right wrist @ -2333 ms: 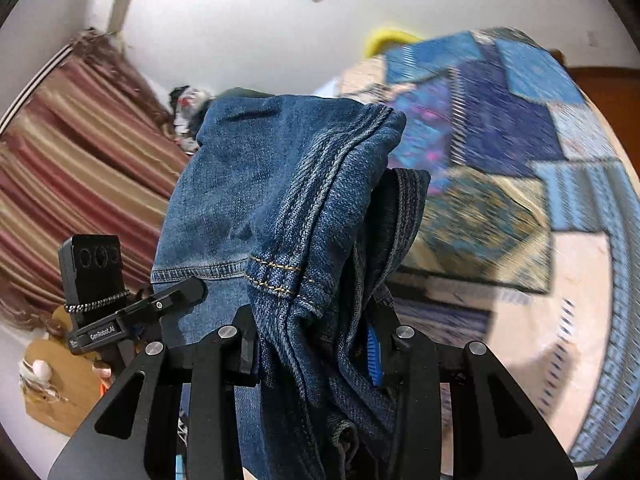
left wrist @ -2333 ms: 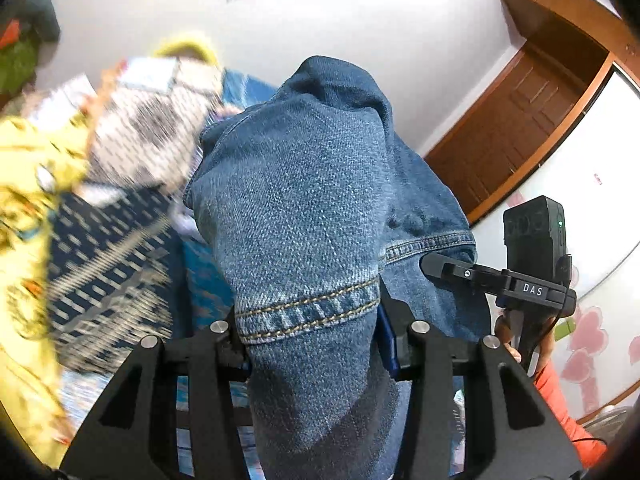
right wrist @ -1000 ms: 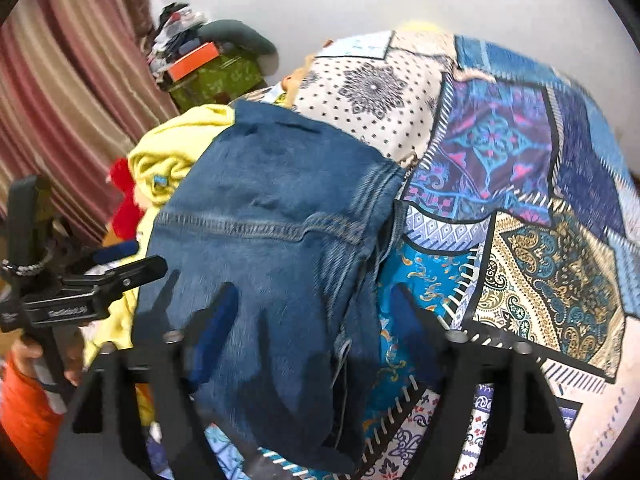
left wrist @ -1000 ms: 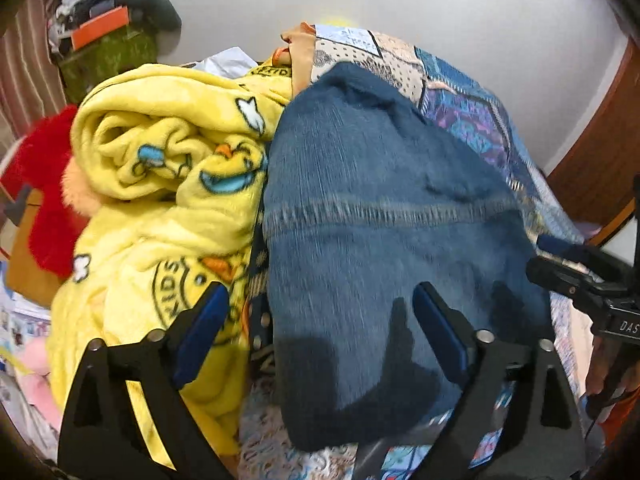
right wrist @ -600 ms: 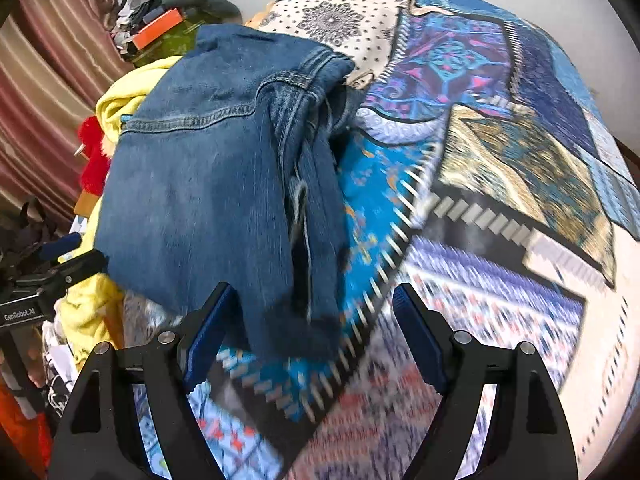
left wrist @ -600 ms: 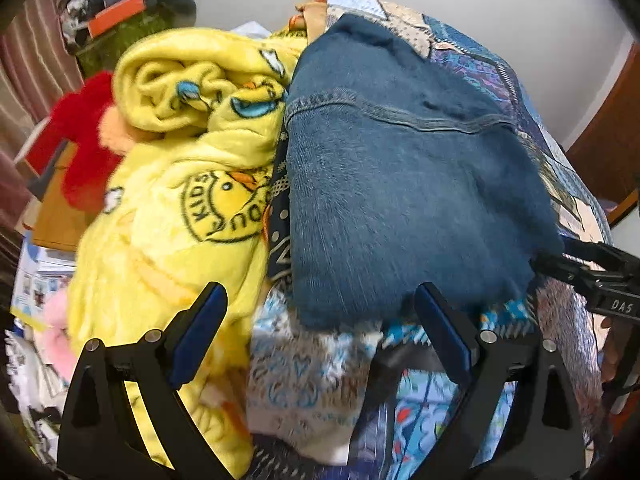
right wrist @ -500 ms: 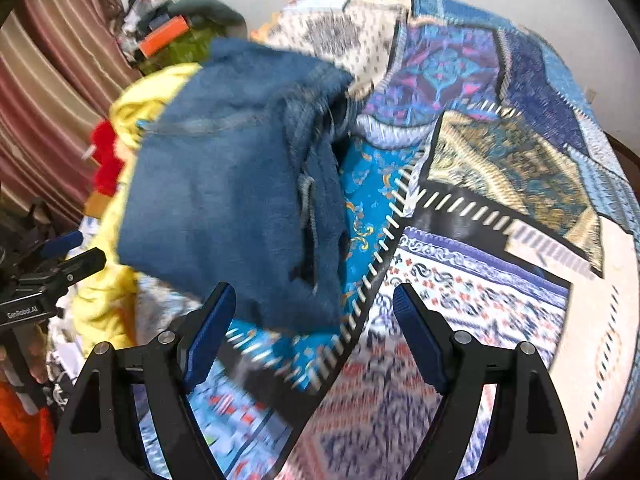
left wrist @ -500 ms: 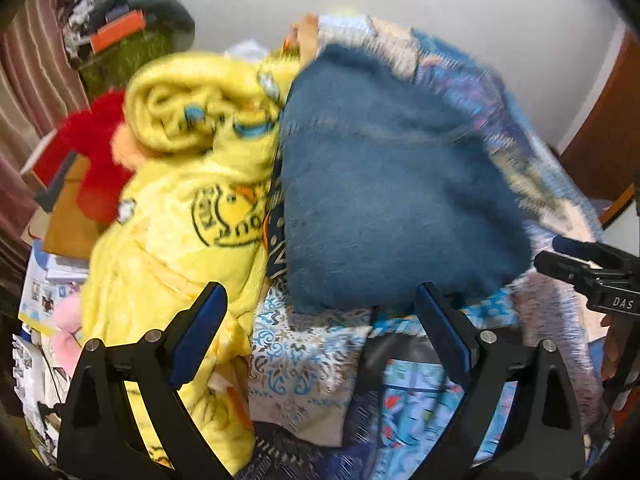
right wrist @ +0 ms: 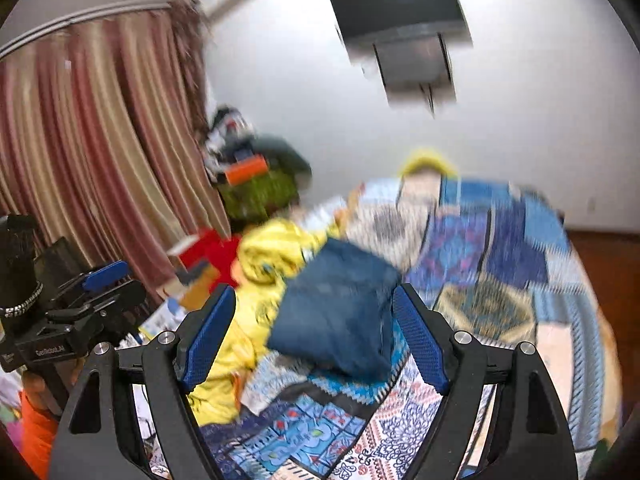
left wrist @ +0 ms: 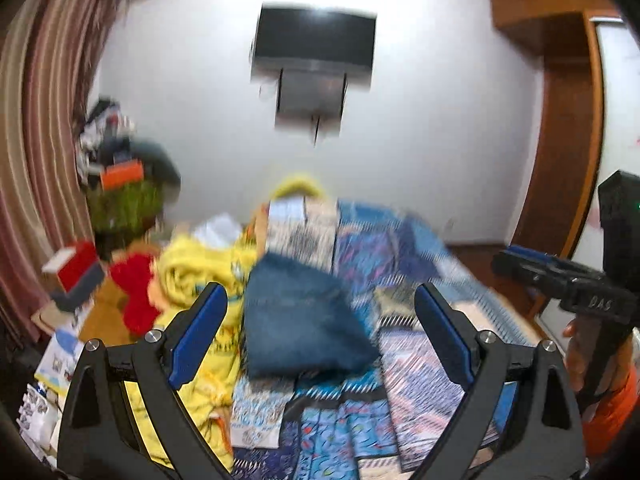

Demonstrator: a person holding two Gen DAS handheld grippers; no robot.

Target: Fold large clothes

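Note:
The folded blue jeans (left wrist: 300, 320) lie on the patchwork bedspread (left wrist: 420, 368), beside a yellow blanket (left wrist: 200, 276). In the right wrist view the jeans (right wrist: 340, 320) sit the same way on the bedspread (right wrist: 500, 280). My left gripper (left wrist: 320, 320) is open and empty, held back from and above the jeans. My right gripper (right wrist: 316, 320) is open and empty too, also well back from them. Both views are motion-blurred.
A wall-mounted TV (left wrist: 314, 42) hangs on the far white wall. Striped curtains (right wrist: 100, 152) and a cluttered pile with a green box (left wrist: 124, 200) stand at the left. A red plush (left wrist: 134, 292) lies by the yellow blanket (right wrist: 264, 256). A wooden wardrobe (left wrist: 568, 140) stands at the right.
Both grippers let go of the jeans, laid them folded on the bed and have since pulled back and tilted up, so the wall and TV now show.

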